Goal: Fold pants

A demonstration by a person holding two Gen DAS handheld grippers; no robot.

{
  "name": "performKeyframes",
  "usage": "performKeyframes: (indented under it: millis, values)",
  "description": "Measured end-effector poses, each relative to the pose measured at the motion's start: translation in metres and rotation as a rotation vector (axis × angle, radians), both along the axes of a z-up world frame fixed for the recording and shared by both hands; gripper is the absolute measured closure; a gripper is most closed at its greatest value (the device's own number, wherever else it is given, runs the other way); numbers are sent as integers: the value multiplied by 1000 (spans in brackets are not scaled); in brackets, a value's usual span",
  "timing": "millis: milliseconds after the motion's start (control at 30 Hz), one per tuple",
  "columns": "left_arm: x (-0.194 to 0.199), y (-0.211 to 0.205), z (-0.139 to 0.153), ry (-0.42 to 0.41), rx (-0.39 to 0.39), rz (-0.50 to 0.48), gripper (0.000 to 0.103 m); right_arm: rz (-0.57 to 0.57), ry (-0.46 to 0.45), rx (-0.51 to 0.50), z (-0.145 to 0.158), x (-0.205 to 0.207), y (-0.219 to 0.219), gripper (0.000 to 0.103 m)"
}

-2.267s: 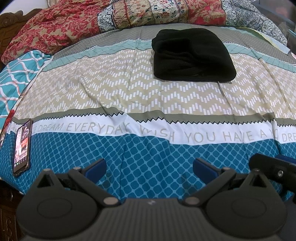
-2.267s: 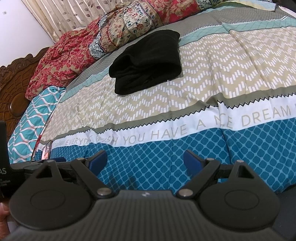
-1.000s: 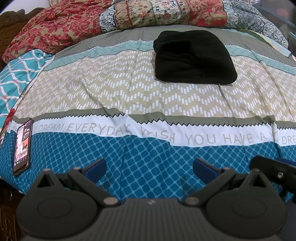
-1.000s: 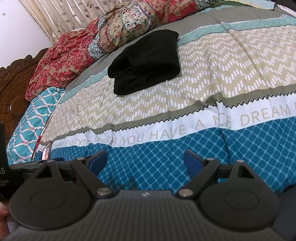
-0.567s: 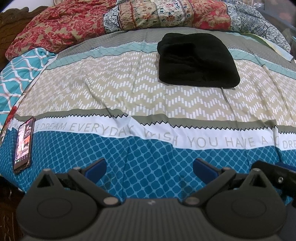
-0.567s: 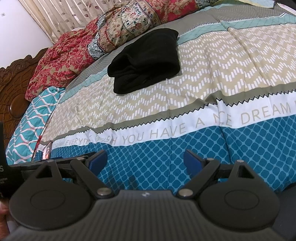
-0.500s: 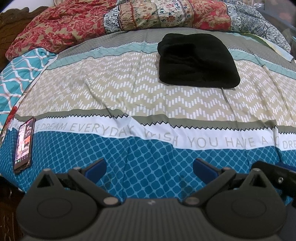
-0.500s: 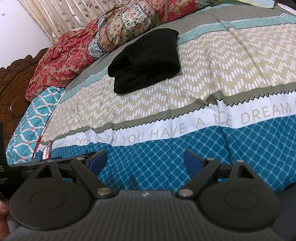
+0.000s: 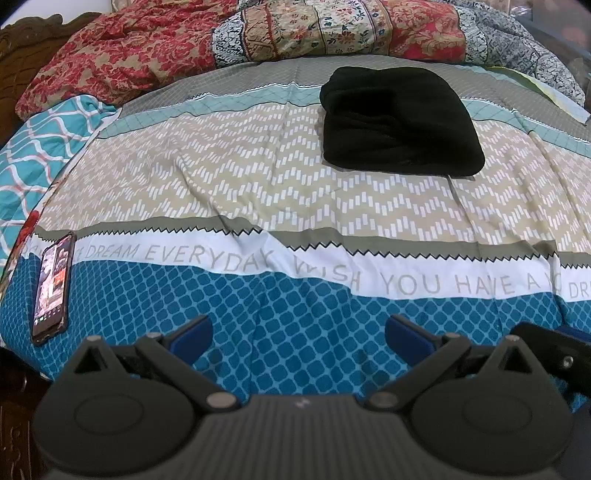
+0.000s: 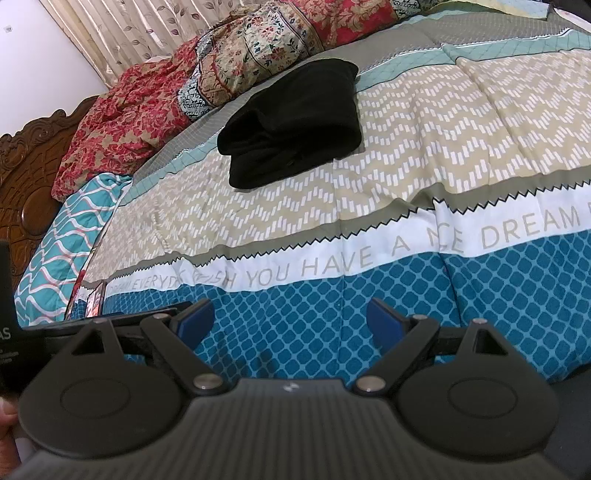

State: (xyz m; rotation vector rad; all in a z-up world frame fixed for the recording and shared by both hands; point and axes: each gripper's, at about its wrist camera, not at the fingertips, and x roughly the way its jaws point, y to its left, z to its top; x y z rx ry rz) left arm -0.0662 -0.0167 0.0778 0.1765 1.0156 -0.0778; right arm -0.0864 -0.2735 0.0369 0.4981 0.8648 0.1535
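Observation:
Black pants (image 9: 399, 122) lie folded in a compact stack on the far part of the patterned bedspread (image 9: 258, 177); they also show in the right wrist view (image 10: 295, 122). My left gripper (image 9: 297, 334) is open and empty, low over the blue near edge of the bed, far from the pants. My right gripper (image 10: 291, 319) is open and empty, also over the blue near edge. The right gripper's body shows at the lower right of the left wrist view.
A phone (image 9: 51, 284) with a lit screen lies at the bed's near left edge. Red floral quilts and pillows (image 9: 258, 33) are piled along the far side. A carved wooden headboard (image 10: 26, 155) stands at the left.
Both grippers stay open and nearly still. The left view has shifted slightly, so the pants sit a little further right and lower in it.

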Motion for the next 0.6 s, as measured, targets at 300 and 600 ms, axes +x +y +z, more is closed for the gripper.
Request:
performKeyframes:
  millis: [300, 600]
  values:
    - [0, 1, -1, 8, 5, 5, 0, 3, 2, 4, 0, 0, -2, 12]
    - [0, 0, -2, 15, 13, 8, 0, 1, 4, 7, -1, 1, -3, 12]
